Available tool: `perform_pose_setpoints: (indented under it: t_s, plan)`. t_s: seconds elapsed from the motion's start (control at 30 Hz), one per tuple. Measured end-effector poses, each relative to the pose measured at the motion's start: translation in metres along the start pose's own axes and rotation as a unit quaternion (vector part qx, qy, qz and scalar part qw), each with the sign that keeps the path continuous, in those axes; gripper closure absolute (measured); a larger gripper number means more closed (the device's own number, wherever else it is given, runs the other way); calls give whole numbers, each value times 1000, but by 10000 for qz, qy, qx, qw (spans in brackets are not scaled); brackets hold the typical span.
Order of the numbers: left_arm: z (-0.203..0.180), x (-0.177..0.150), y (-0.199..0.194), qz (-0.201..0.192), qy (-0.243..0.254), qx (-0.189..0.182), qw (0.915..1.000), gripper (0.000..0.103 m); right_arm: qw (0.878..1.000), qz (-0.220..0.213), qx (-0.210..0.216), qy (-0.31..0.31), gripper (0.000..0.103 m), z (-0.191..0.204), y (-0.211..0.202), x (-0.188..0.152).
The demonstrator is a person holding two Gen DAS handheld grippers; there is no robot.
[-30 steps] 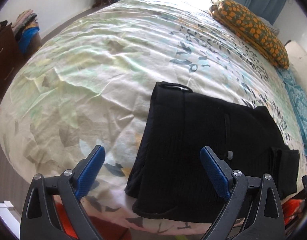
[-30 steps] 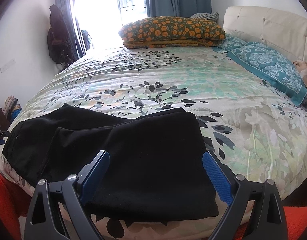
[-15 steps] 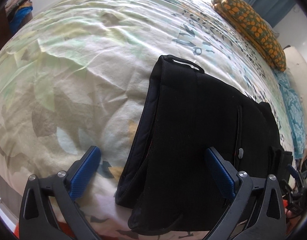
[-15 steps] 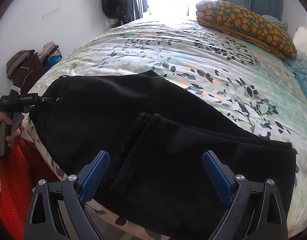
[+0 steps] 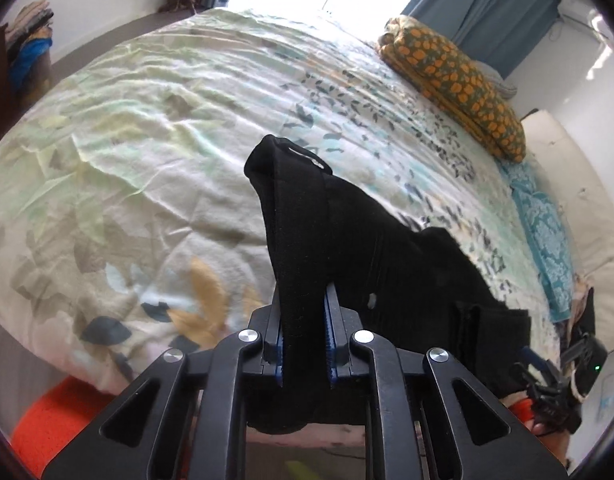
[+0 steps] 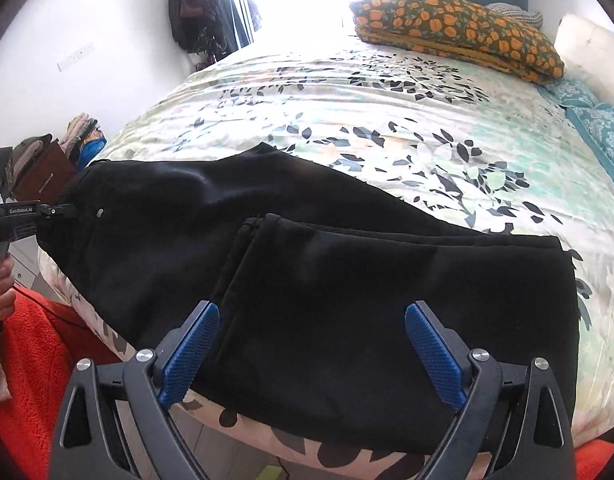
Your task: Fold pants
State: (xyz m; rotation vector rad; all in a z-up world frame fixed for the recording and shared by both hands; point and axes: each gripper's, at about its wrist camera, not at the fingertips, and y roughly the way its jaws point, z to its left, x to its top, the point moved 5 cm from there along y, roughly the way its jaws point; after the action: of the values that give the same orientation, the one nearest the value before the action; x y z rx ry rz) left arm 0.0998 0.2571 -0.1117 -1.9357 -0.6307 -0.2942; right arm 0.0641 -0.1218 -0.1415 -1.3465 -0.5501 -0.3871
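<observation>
Since a moment ago, the fingers of my left gripper (image 5: pixel 303 330) have just been closing and now pinch the waistband end of the black pants (image 6: pixel 327 280), lifting it into a peak above the bed (image 5: pixel 147 140). The rest of the pants lies along the bed's near edge, legs folded back on themselves. The fingers of my right gripper (image 6: pixel 311 350) stand wide apart, hovering over the folded legs, gripping nothing.

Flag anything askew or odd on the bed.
Only the black pants: the left gripper has just closed on the waistband end, tenting it up off the bedspread. The folded leg end lies flat under the open right gripper.
</observation>
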Motion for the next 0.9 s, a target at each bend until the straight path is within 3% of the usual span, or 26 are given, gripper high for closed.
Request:
perform_pose_setpoints:
  t_s: [0.1, 0.23, 0.37, 0.43, 0.57, 0.67, 0.9]
  plan:
    - [-30, 1, -17, -137, -24, -444, 9989, 91, 9994, -33, 152, 295, 9, -8, -6, -1]
    - [-85, -7, -22, -172, 302, -836, 9959, 92, 9976, -4, 406, 562, 9, -14, -3, 3]
    - [-140, -21, -19, -119, 554, -1192, 9913, 92, 9874, -185, 1138, 1084, 9, -18, -13, 14]
    - [-166, -27, -14, -103, 689, -1285, 9893, 92, 9841, -329, 1171, 1298, 9, -29, -21, 19]
    - [-209, -34, -2, 34, 764, -1560, 9848, 93, 9770, -763, 1047, 1693, 9, -69, -53, 23]
    - [-246, -39, 6, 140, 893, -1736, 9807, 93, 9729, -1157, 728, 1865, 9, -106, -85, 19]
    - [-343, -74, 43, 650, 1440, -2104, 9648, 93, 9650, -1778, -77, 1924, 9, -166, -145, -21]
